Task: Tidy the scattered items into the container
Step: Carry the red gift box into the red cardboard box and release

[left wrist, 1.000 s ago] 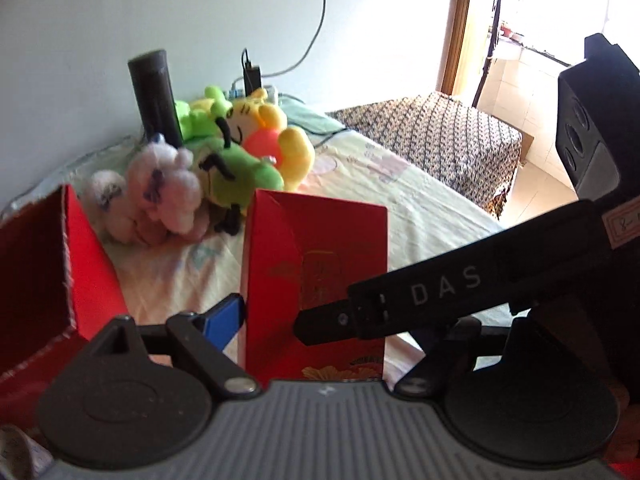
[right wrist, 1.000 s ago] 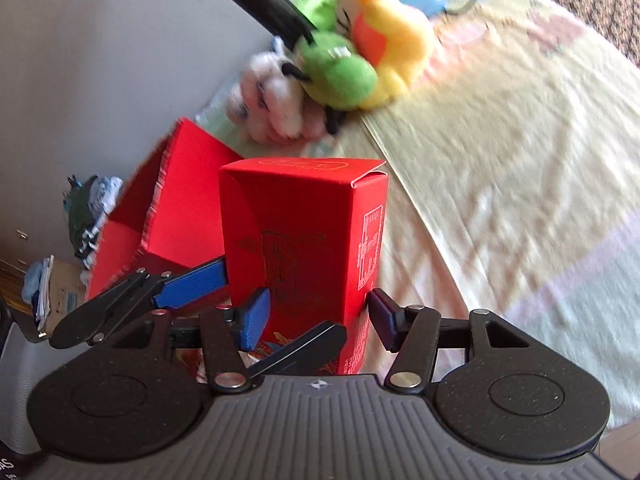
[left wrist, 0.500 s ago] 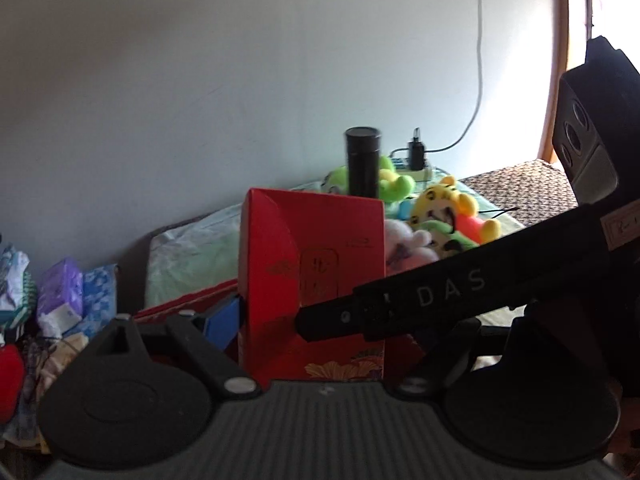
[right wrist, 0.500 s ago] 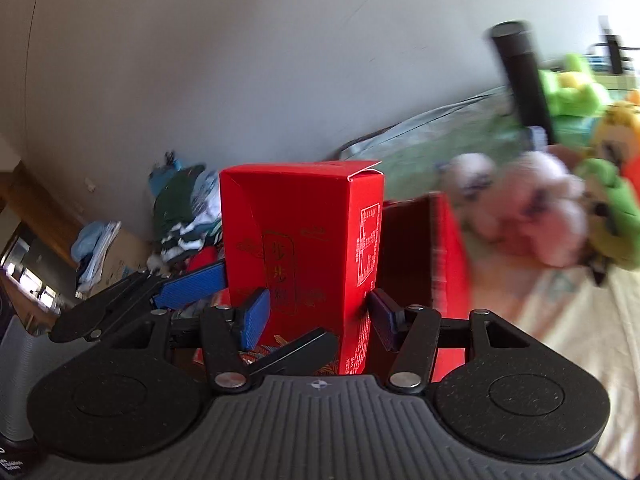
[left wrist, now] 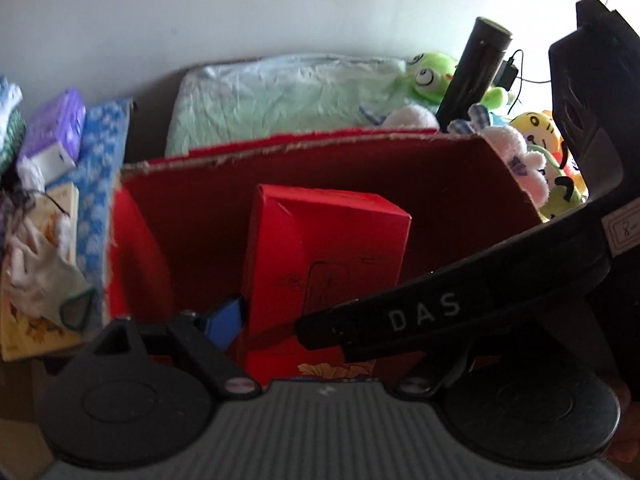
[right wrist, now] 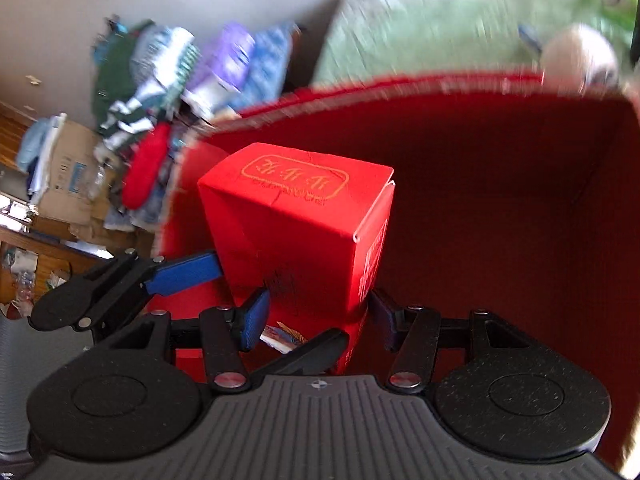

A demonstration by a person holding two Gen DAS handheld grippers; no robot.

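2 handheld grippers carry a tall red carton (right wrist: 296, 224) over the open mouth of a large red cardboard container (right wrist: 500, 184). The right gripper (right wrist: 316, 312) clamps the carton's lower half, its blue pads (right wrist: 256, 316) pressed to opposite sides, fingers set at a middling width. The left gripper (left wrist: 320, 320) grips the same carton (left wrist: 324, 256) across another pair of faces, jaws spread wide; 1 blue pad (left wrist: 224, 320) lies against the carton's left face, the other is hidden behind the right gripper's black body. The carton stands upright, its lower part inside the container's dark walls (left wrist: 304, 176). Behind the container lie a pale green pillow (left wrist: 280, 96), a black cylinder (left wrist: 472, 68) and plush toys (left wrist: 536, 168). Motion blurs the right wrist view.
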